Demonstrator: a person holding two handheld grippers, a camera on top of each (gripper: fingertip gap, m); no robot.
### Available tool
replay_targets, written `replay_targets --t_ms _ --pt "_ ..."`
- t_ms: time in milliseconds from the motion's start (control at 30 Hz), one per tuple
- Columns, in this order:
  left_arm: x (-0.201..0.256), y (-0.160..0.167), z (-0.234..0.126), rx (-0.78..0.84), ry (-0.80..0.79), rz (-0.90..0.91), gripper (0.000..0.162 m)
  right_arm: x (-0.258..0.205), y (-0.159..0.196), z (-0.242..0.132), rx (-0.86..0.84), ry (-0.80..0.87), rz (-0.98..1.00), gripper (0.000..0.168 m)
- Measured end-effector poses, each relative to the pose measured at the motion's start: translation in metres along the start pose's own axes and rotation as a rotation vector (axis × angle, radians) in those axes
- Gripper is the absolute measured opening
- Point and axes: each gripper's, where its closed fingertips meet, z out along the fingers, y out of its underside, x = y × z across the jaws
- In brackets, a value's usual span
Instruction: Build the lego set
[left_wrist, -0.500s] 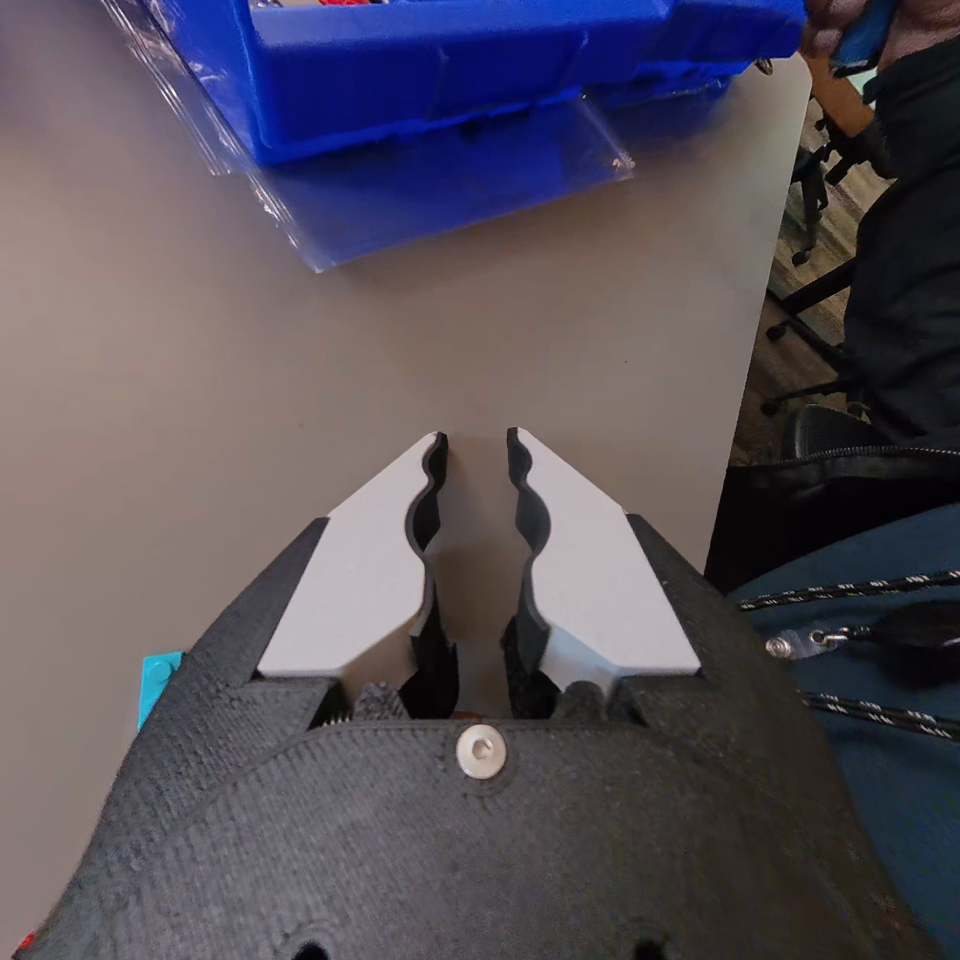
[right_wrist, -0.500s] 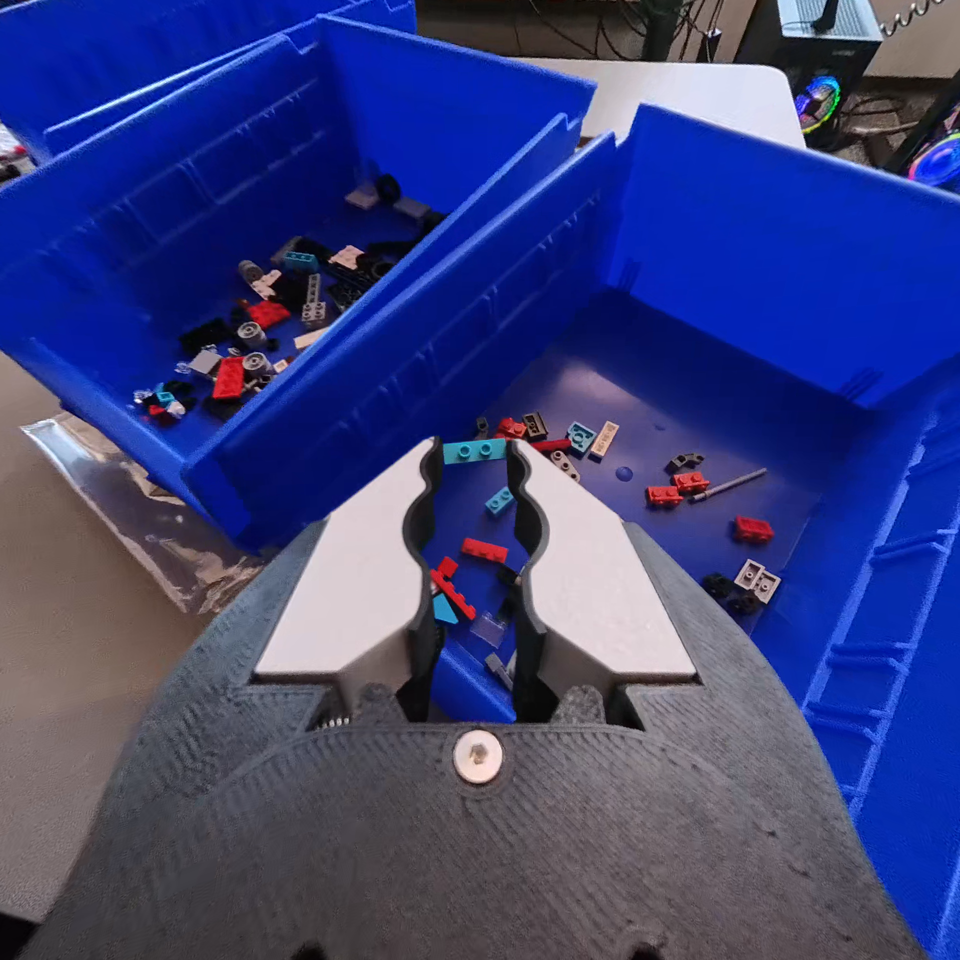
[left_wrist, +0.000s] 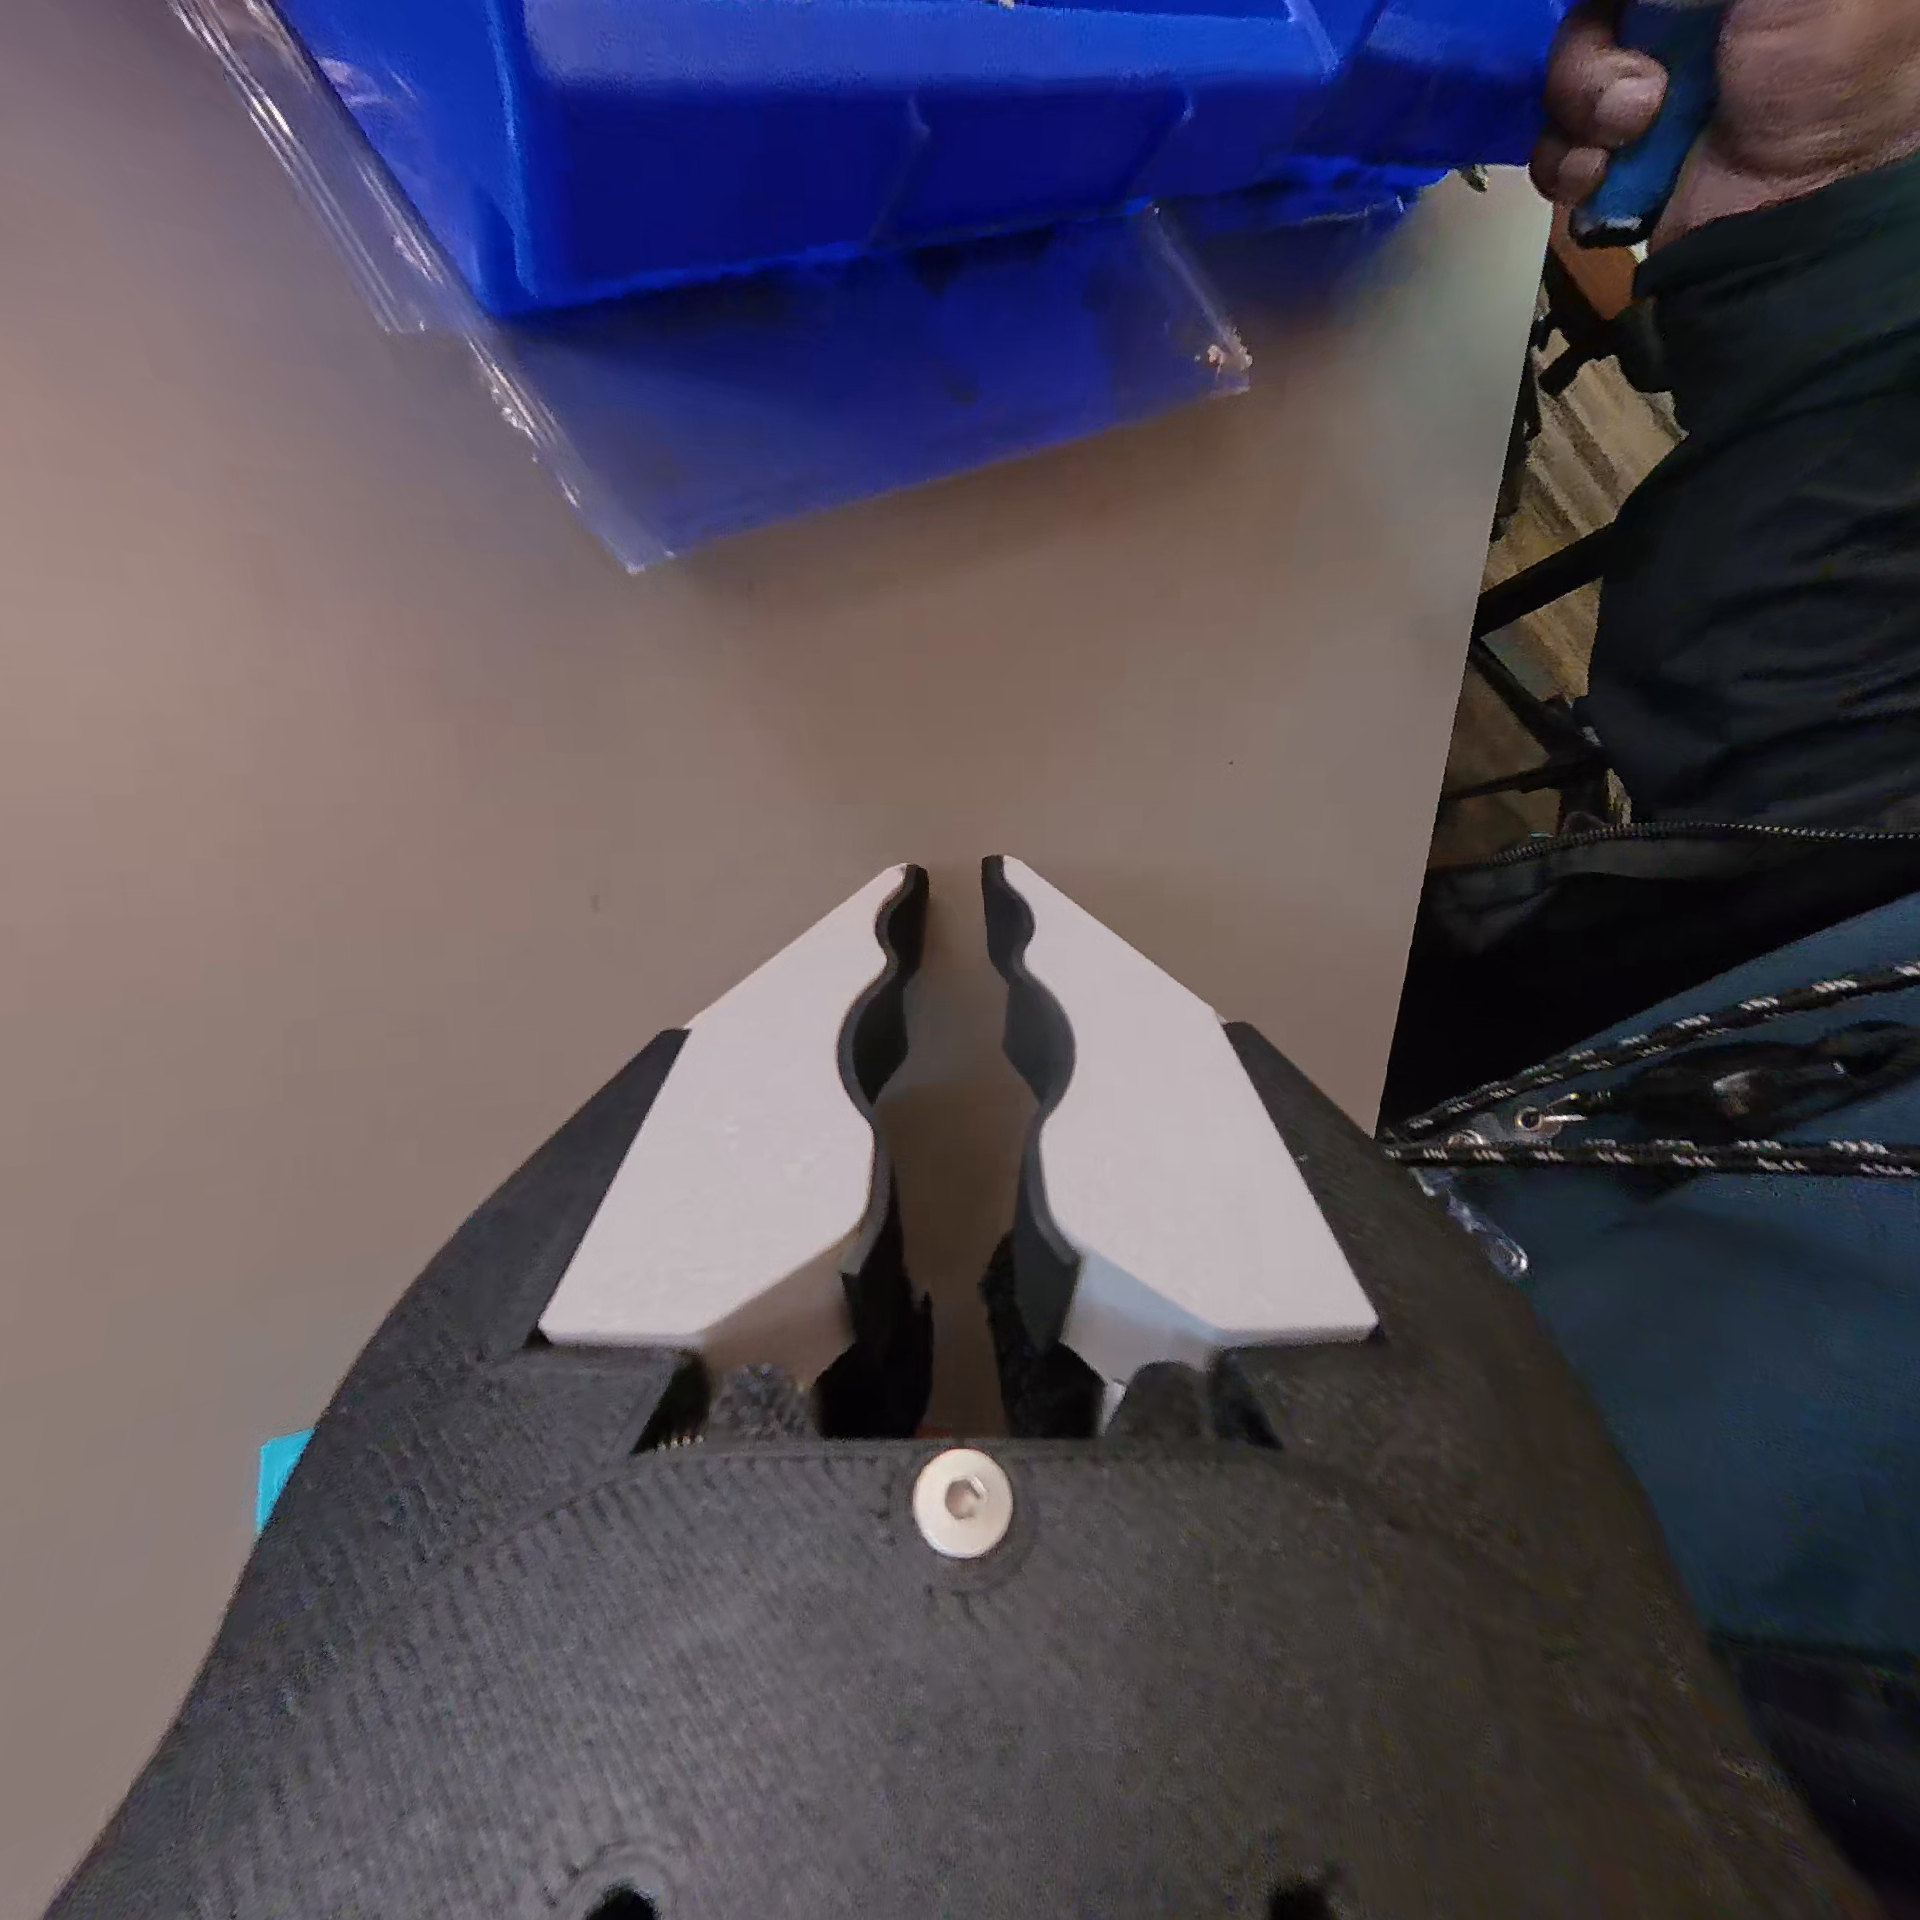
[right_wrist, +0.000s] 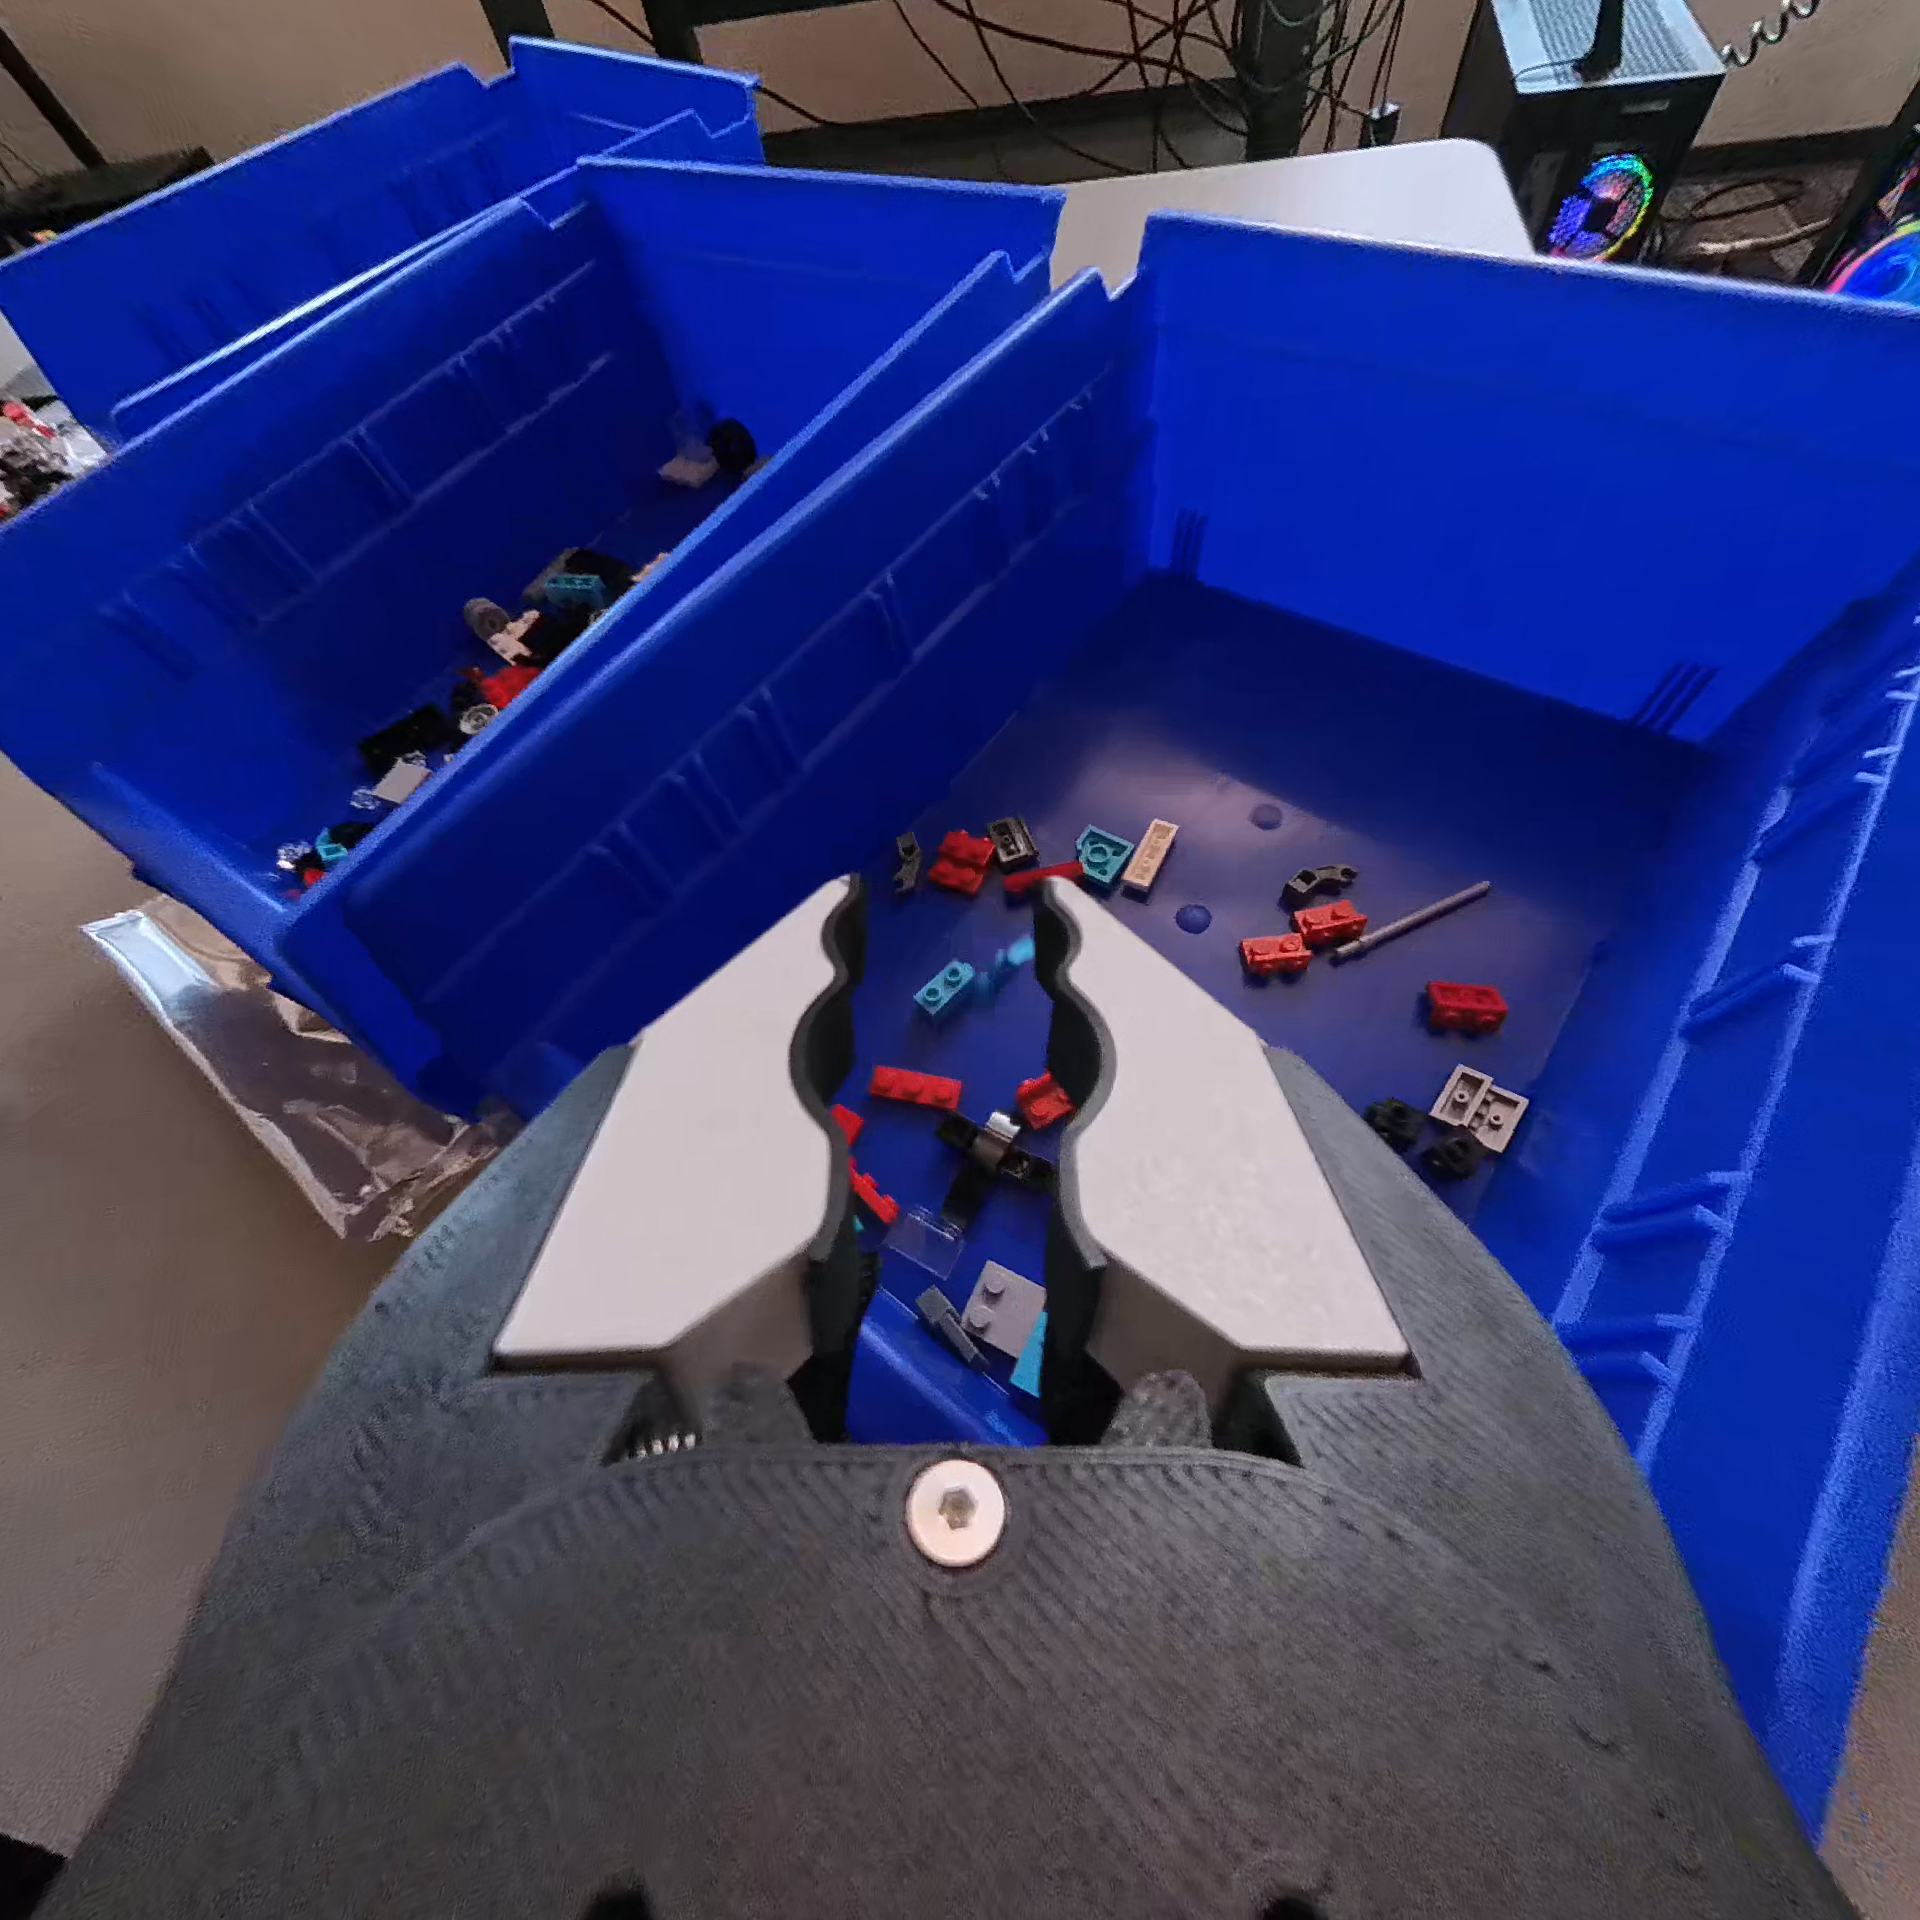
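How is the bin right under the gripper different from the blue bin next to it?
The near bin, below the right gripper, shows a wide bare floor with scattered pieces, many red; the next bin has its pieces bunched along one side, many black. The near bin holds a thin grey rod; none shows in the next bin. Both are blue, open-topped, and hold small bricks.

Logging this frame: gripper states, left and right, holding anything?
Left gripper: open with a narrow gap, holding nothing, over the bare table.
Right gripper: open, holding nothing, over the blue bin of lego pieces.
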Motion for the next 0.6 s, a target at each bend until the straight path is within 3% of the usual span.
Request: replay_targets --t_ms 33,167,367,500,600 --pt "0.0 0.0 0.0 -0.002 0.003 -0.002 0.012 0.001 0.0 -0.001 0.002 -0.003 0.006 0.035" --pt "0.001 -0.001 0.0 -0.012 0.017 -0.002 0.016 0.0 -0.003 -0.009 0.046 -0.001 0.05 0.039" --pt "0.004 -0.034 -0.009 -0.028 -0.016 0.108 0.027 -0.109 -0.027 -0.045 0.542 -0.328 0.297 0.03" --pt "0.02 -0.085 -0.02 -0.003 -0.021 0.212 0.028 -0.187 -0.022 -0.033 0.473 -0.545 0.247 0.033" --pt "0.037 -0.127 -0.024 0.02 -0.031 0.305 0.028 -0.2 -0.005 -0.018 0.4 -0.562 0.249 0.033"
